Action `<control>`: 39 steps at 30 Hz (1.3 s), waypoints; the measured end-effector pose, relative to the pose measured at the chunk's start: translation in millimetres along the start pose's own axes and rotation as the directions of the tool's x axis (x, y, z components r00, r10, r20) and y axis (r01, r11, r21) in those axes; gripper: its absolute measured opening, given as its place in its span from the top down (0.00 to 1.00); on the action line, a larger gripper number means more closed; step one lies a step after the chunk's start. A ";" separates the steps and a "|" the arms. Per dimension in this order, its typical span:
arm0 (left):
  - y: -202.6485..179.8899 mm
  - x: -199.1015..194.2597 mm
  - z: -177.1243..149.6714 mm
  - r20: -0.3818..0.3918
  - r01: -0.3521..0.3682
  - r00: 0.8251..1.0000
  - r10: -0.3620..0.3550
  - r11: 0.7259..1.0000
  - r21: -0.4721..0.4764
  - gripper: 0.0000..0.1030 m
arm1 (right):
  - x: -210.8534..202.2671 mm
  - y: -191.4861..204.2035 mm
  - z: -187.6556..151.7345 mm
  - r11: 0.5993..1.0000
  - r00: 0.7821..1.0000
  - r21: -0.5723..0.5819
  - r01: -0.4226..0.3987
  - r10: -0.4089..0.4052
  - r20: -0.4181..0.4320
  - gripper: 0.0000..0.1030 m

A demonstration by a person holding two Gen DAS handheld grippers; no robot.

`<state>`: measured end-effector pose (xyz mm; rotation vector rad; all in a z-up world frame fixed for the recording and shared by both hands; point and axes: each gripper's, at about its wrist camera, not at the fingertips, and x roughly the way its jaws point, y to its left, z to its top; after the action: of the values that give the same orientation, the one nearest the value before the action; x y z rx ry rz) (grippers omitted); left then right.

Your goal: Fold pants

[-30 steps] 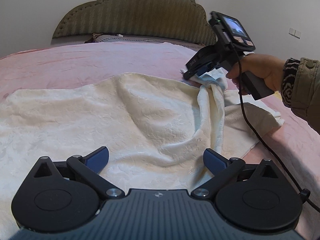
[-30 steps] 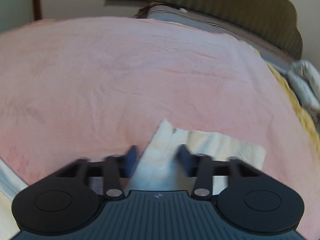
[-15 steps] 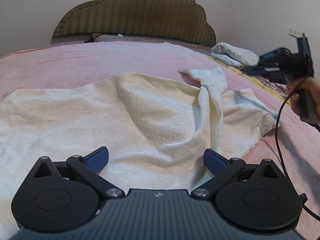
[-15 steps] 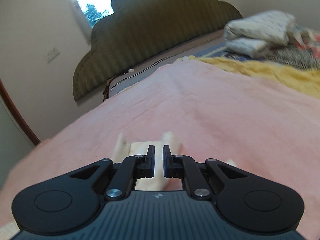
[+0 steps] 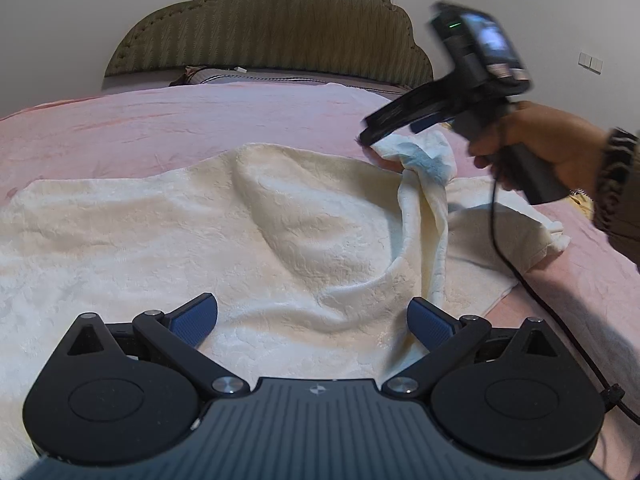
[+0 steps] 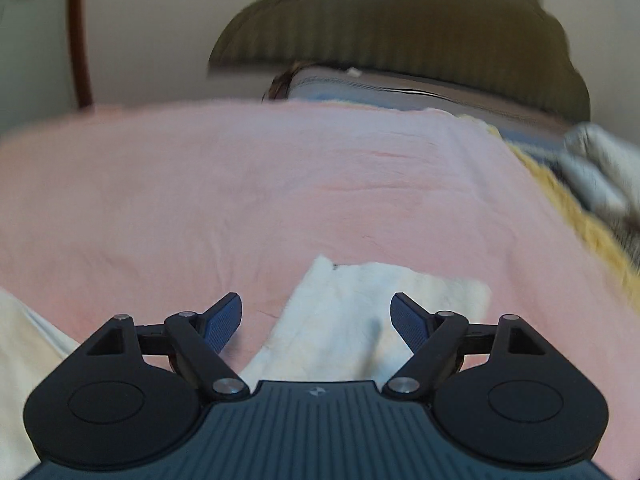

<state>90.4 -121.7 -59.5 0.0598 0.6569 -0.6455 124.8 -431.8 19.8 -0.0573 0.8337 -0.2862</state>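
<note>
Cream textured pants [image 5: 248, 232] lie spread and rumpled on a pink bed [image 5: 160, 120]. A bunched corner [image 5: 424, 156] of them rises at the far right. My left gripper [image 5: 312, 320] is open and empty, low over the near part of the fabric. My right gripper [image 5: 380, 130] hovers at that raised corner. In the right wrist view the right gripper [image 6: 316, 320] is open, with the cream corner [image 6: 360, 312] lying between and under its fingers, not pinched.
An olive padded headboard [image 5: 272, 28] stands at the far end with a pillow [image 5: 224, 76] below it. A black cable [image 5: 520, 280] trails from the right gripper across the bed. Folded bedding [image 6: 600, 168] and a yellow blanket edge [image 6: 568, 204] lie to the right.
The right gripper swung away to the right and shut, then came back over the raised corner and now stands open. The left gripper has not moved.
</note>
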 end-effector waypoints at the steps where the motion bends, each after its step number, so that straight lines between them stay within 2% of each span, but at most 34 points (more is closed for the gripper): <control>1: 0.3 -0.4 0.0 0.001 0.002 1.000 -0.002 1.000 -0.002 0.00 | 12.2 11.7 2.9 0.998 0.999 -0.061 0.033 -0.035 -0.026 0.21; 3: 1.1 -0.8 -0.3 0.002 0.004 1.000 -0.004 1.000 -0.005 0.00 | 34.3 23.0 3.6 0.991 0.995 -0.124 0.040 -0.050 -0.085 0.23; 4: 1.2 -0.9 -0.4 0.002 0.005 1.000 -0.005 1.000 -0.006 0.00 | 42.1 21.9 2.6 0.993 0.993 -0.117 0.027 -0.040 -0.110 0.41; 5: 1.3 -1.0 -0.5 0.002 0.006 1.000 -0.006 1.000 -0.006 0.00 | 44.1 17.2 1.7 0.996 0.994 -0.086 0.012 -0.022 -0.107 0.72; 6: 1.3 -1.1 -0.7 0.003 0.006 1.000 -0.006 1.000 -0.007 0.00 | 42.5 8.2 0.6 0.999 0.996 -0.034 0.015 -0.018 -0.093 0.84; 7: 1.1 -1.1 -0.8 0.003 0.006 1.000 -0.006 1.000 -0.006 0.00 | 38.8 -0.5 -0.4 1.000 0.997 0.004 0.020 -0.020 -0.075 0.92; 9: 0.6 -0.7 -1.0 0.002 0.003 1.000 -0.003 1.000 -0.004 0.00 | 27.2 -16.5 -5.6 0.998 0.999 0.062 0.000 0.003 -0.042 0.94; 12: 0.4 -0.2 -1.0 0.000 0.003 1.000 -0.003 1.000 -0.004 0.00 | -10.3 -44.8 -19.3 0.989 0.998 0.145 0.015 -0.023 0.052 0.94; 16: 0.0 0.1 -1.0 -0.001 0.001 1.000 -0.001 1.000 -0.002 0.00 | -73.0 -89.8 -55.7 0.944 0.985 0.328 -0.018 -0.040 0.168 0.94; 19: -0.4 0.2 -0.8 -0.004 -0.002 1.000 0.002 1.000 0.003 0.00 | -100.4 -122.8 -95.0 0.885 0.986 0.462 -0.059 -0.022 0.167 0.94; 21: -1.0 0.8 -0.4 -0.006 -0.005 1.000 0.005 1.000 0.006 0.00 | -100.6 -137.2 -116.1 0.852 0.991 0.515 -0.091 0.028 0.129 0.94; 23: -1.3 1.0 -0.1 -0.007 -0.006 1.000 0.006 1.000 0.008 0.00 | -90.3 -144.2 -131.0 0.828 0.995 0.554 -0.089 0.053 0.081 0.91; 24: -0.9 1.0 0.1 -0.007 -0.005 1.000 0.005 1.000 0.006 0.00 | -83.2 -148.0 -136.3 0.802 0.994 0.587 -0.111 0.082 0.075 0.91; 25: -0.8 0.5 0.6 -0.006 -0.004 1.000 0.004 1.000 0.004 0.00 | -80.2 -152.9 -145.4 0.760 0.990 0.635 -0.140 0.110 0.086 0.88; 27: 0.1 -0.1 1.0 -0.005 -0.001 1.000 0.001 1.000 0.000 0.00 | -69.6 -159.9 -153.6 0.678 0.979 0.706 -0.202 0.157 0.130 0.73; 29: 0.8 -0.2 1.1 -0.004 0.002 1.000 -0.002 1.000 -0.003 0.00 | -61.6 -162.5 -157.4 0.614 0.966 0.747 -0.256 0.189 0.176 0.38; 30: 1.0 -0.3 1.0 -0.005 0.002 1.000 -0.002 1.000 -0.004 0.00 | -58.9 -163.6 -157.5 0.581 0.958 0.762 -0.286 0.205 0.202 0.31; 31: 1.0 -0.3 1.1 -0.005 0.002 1.000 -0.002 1.000 -0.003 0.00 | -56.8 -165.4 -156.9 0.550 0.949 0.774 -0.313 0.214 0.231 0.19; 32: 0.8 -0.4 1.1 -0.006 0.001 1.000 -0.001 1.000 -0.002 0.00 | -54.9 -166.3 -154.7 0.526 0.946 0.787 -0.323 0.213 0.246 0.16; 33: 0.3 -0.3 1.0 -0.006 0.000 1.000 0.000 1.000 -0.001 0.00 | -51.9 -166.4 -150.3 0.520 0.943 0.787 -0.332 0.214 0.257 0.16; 34: 0.2 -0.3 1.0 -0.006 0.000 1.000 0.000 1.000 -0.001 0.00 | -49.1 -165.6 -145.0 0.538 0.941 0.772 -0.338 0.214 0.262 0.17; 35: 0.0 -0.3 1.1 -0.006 0.000 1.000 0.000 1.000 -0.001 0.00 | -46.3 -163.4 -139.2 0.562 0.946 0.761 -0.324 0.203 0.253 0.21; 36: 0.1 -0.4 1.2 -0.006 0.001 1.000 -0.001 1.000 -0.003 0.00 | -42.9 -162.8 -136.0 0.570 0.950 0.760 -0.311 0.191 0.246 0.29; 38: 0.7 -0.5 1.1 -0.004 0.004 1.000 -0.004 1.000 -0.006 0.00 | -33.2 -166.3 -135.0 0.546 0.952 0.781 -0.304 0.180 0.245 0.91; 39: 1.0 -0.7 1.0 -0.004 0.005 1.000 -0.005 1.000 -0.008 0.00 | -32.0 -168.2 -137.3 0.533 0.954 0.792 -0.299 0.160 0.253 0.95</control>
<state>91.1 -120.7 -58.5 0.0521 0.6636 -0.6482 -35.1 -576.1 -22.3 0.9250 0.4707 -0.3950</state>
